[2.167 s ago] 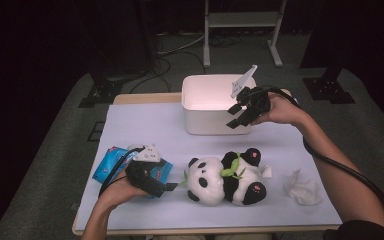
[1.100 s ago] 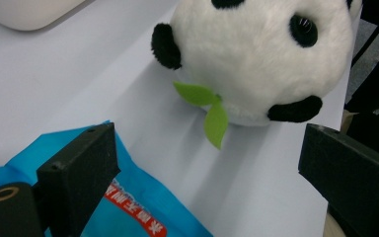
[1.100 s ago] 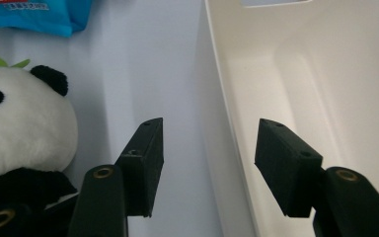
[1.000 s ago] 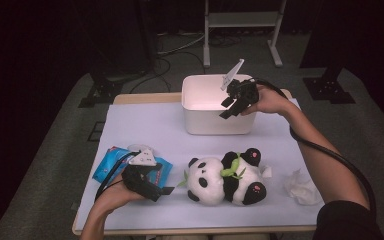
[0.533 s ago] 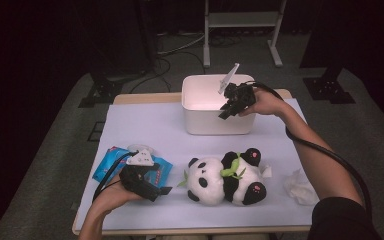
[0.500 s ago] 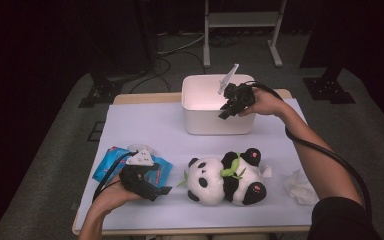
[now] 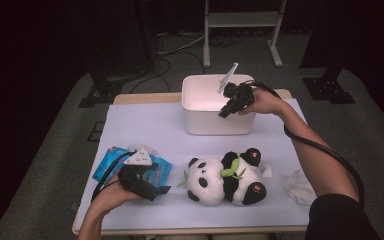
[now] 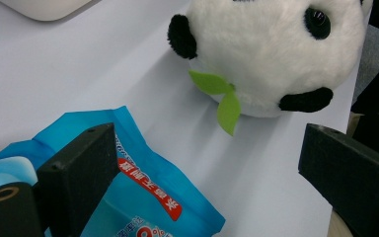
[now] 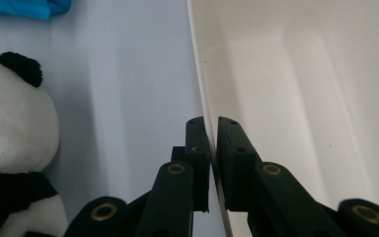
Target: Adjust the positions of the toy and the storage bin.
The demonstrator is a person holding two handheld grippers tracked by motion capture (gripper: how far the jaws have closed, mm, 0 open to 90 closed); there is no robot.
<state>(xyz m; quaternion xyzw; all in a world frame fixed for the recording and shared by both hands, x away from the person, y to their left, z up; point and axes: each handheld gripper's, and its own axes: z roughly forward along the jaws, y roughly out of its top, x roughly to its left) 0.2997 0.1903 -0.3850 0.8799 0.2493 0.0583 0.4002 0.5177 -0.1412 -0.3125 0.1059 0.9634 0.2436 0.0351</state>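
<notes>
A white plastic bin stands at the back of the table. My right gripper is at its front right rim. Its jaws have just been closing and now pinch the thin bin wall, one pad outside and one inside; in the right gripper view that gripper is shut on the rim. A plush panda lies on its back near the front. My left gripper rests on the table left of the panda, jaws wide open, one finger over a blue packet.
The blue packet lies at the table's front left. A crumpled white tissue sits at the front right. A metal stand and cables are on the floor behind the table.
My right gripper has shifted left along the bin and come down onto its rim, closing on it. The left gripper, panda and packet have not moved.
</notes>
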